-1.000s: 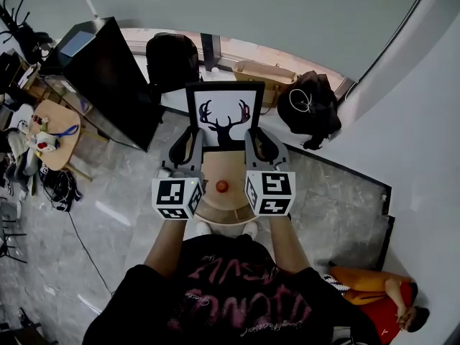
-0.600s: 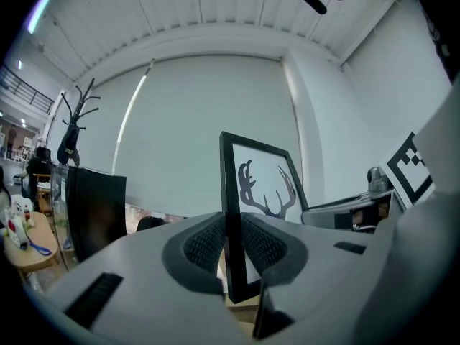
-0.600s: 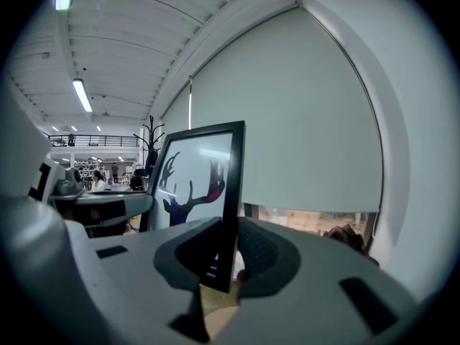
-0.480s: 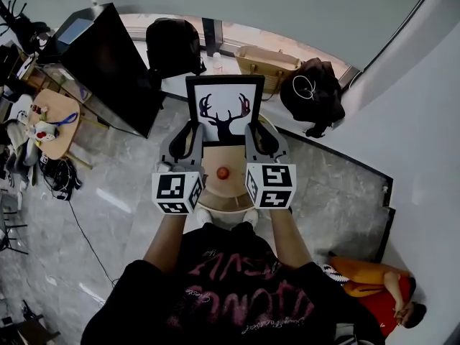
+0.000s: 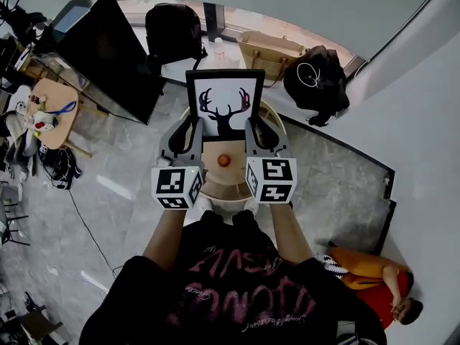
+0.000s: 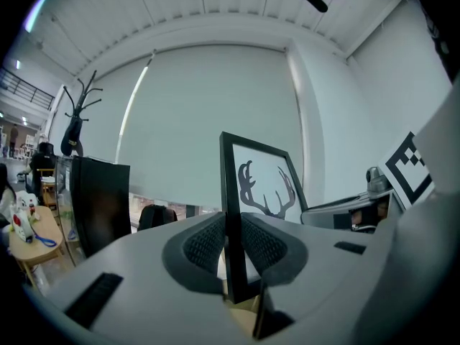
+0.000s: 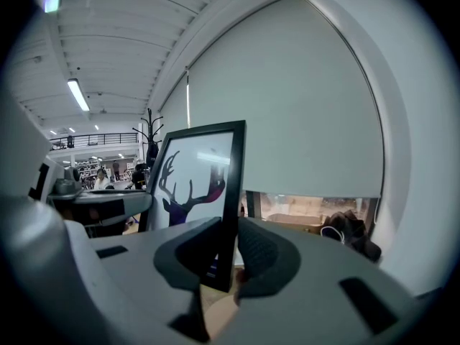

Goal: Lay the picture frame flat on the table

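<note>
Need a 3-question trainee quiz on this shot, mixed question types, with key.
1. True or false: the black-framed deer picture lies flat on the round wooden table.
2. The left gripper is shut on: A) the picture's side edge B) the table's rim C) nothing.
3. Fill in: in the head view, the small red ball sits on the table ___ the left gripper and the right gripper.
Key: 1 false, it stands upright; 2 A; 3 between.

Black picture frame point(image 5: 225, 105) holds a white print of dark, perhaps purplish antlers.
</note>
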{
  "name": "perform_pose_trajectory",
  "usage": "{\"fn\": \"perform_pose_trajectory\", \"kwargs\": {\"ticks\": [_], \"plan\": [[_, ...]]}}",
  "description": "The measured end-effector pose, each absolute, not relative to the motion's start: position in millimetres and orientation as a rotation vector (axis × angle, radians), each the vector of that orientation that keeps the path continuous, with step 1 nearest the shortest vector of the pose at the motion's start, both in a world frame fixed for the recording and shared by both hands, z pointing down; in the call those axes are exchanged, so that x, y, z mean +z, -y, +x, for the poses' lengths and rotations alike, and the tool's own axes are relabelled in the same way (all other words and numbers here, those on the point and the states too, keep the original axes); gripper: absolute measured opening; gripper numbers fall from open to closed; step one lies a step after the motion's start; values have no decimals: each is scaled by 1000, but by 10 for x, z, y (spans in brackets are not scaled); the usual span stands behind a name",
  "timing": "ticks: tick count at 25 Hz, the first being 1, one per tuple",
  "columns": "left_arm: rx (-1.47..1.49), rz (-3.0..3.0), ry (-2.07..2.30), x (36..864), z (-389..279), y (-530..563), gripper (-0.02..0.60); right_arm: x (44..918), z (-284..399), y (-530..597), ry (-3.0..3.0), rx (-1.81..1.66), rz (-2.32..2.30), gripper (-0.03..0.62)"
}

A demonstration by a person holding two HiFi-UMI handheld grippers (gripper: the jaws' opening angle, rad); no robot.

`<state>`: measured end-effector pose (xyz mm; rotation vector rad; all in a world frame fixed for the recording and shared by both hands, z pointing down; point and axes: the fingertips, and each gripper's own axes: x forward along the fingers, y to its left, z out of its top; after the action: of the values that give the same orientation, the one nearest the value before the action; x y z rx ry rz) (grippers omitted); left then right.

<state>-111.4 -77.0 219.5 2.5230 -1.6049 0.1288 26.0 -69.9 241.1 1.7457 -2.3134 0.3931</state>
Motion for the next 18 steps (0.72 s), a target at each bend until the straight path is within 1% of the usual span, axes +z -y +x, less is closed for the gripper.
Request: {"fn": "perform_pose_trajectory", "kwargs": {"ticks": [18], "plan": [[257,2432,1571,2815,-1111,944,72,3035,270,850,2233,548,1690,81]]}}
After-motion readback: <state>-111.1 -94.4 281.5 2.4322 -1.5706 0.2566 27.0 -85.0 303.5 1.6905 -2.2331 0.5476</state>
